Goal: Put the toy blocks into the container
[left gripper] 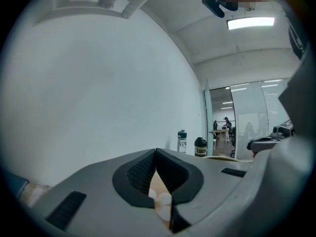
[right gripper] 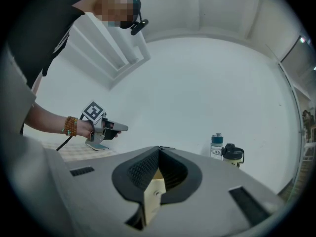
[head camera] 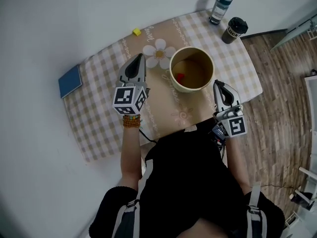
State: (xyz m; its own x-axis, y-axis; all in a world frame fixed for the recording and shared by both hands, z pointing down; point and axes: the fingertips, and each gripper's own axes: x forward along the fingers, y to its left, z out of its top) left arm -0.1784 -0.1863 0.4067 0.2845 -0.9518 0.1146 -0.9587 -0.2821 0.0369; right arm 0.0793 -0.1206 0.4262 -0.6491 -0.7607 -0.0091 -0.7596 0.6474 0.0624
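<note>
The checked table (head camera: pixel 99 128) carries a cream container (head camera: pixel 184 89) at its middle. The left gripper (head camera: pixel 140 58) hovers just left of it, jaws together on nothing. The right gripper (head camera: pixel 217 84) sits beside its near right edge, jaws also together and empty. A red block (head camera: pixel 180 76) lies inside the container. A yellow block (head camera: pixel 136 31) rests near the table's far edge.

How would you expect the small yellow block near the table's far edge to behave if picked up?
The yellow block looks tiny and boxy, so it is probably light and unlikely to roll. It is far smaller than the left gripper, so an off-centre pinch might flick it away.
</note>
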